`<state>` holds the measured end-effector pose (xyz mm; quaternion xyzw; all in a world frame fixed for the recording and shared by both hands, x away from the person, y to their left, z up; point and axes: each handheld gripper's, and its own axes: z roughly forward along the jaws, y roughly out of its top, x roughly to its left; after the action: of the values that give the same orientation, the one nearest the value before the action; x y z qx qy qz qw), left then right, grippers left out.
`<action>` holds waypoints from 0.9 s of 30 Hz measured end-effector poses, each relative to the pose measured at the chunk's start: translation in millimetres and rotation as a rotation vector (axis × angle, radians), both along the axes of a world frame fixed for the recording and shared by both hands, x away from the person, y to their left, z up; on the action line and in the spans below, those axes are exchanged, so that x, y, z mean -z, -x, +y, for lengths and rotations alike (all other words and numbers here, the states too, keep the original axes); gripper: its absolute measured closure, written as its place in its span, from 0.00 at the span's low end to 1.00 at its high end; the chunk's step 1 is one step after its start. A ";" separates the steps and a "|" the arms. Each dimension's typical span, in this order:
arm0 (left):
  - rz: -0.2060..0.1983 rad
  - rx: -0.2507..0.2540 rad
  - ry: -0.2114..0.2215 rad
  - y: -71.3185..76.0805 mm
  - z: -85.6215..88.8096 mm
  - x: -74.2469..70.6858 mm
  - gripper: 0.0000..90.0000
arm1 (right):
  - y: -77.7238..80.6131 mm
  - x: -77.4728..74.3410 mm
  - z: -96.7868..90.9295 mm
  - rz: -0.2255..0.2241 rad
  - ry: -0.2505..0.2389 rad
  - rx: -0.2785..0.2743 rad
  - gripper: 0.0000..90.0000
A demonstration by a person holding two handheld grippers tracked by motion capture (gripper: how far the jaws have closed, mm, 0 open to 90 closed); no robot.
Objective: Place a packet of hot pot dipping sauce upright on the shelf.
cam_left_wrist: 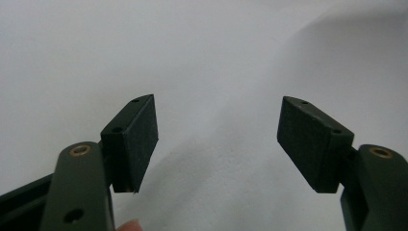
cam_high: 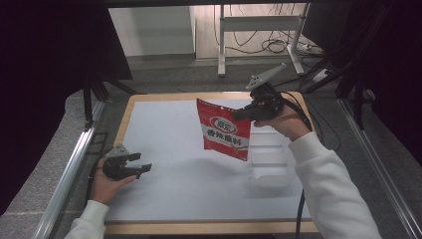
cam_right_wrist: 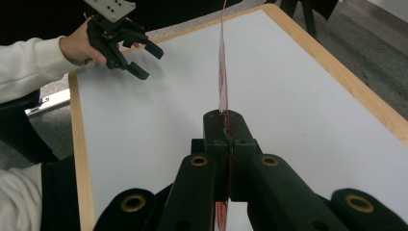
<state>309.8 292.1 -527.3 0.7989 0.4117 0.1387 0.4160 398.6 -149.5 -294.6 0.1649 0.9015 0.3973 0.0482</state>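
A red snack bag (cam_high: pixel 222 130) with white label and Chinese print hangs in the air above the middle of the white table (cam_high: pixel 169 149). My right gripper (cam_high: pixel 238 113) is shut on the bag's upper right edge. In the right gripper view the bag (cam_right_wrist: pixel 222 62) shows edge-on, pinched between the closed jaws of the right gripper (cam_right_wrist: pixel 228 130). My left gripper (cam_high: pixel 142 163) rests low near the table's left edge, open and empty. Its pads (cam_left_wrist: pixel 139 139) stand wide apart over bare white tabletop, and it also appears far off as the left gripper (cam_right_wrist: pixel 146 60).
A clear plastic container (cam_high: pixel 268 159) sits on the table right of the bag, under my right forearm. The table has a wooden rim (cam_high: pixel 209 228). A metal desk frame (cam_high: pixel 259 35) and cables lie on the floor behind.
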 end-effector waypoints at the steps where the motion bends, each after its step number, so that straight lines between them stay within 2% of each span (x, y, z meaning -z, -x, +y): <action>1: 0.000 0.000 -0.001 0.2 0.0 -0.1 0.34 | -0.4 -0.9 -2.0 -0.001 -0.002 0.003 1.00; 13: 0.001 0.008 -0.007 -0.6 -3.1 1.1 0.34 | -3.5 -18.2 -34.1 -0.032 -0.027 0.068 1.00; 21: -0.002 0.010 -0.010 -2.3 -4.4 1.3 0.33 | -4.8 -20.5 -49.7 -0.040 -0.023 0.106 1.00; 27: -0.003 0.010 -0.014 -2.2 -5.1 0.8 0.33 | -6.8 -21.9 -60.7 -0.038 -0.026 0.113 1.00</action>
<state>312.0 287.0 -528.2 0.8036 0.4062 0.1407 0.4116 405.4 -210.2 -272.7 0.2084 0.8844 0.4087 0.0857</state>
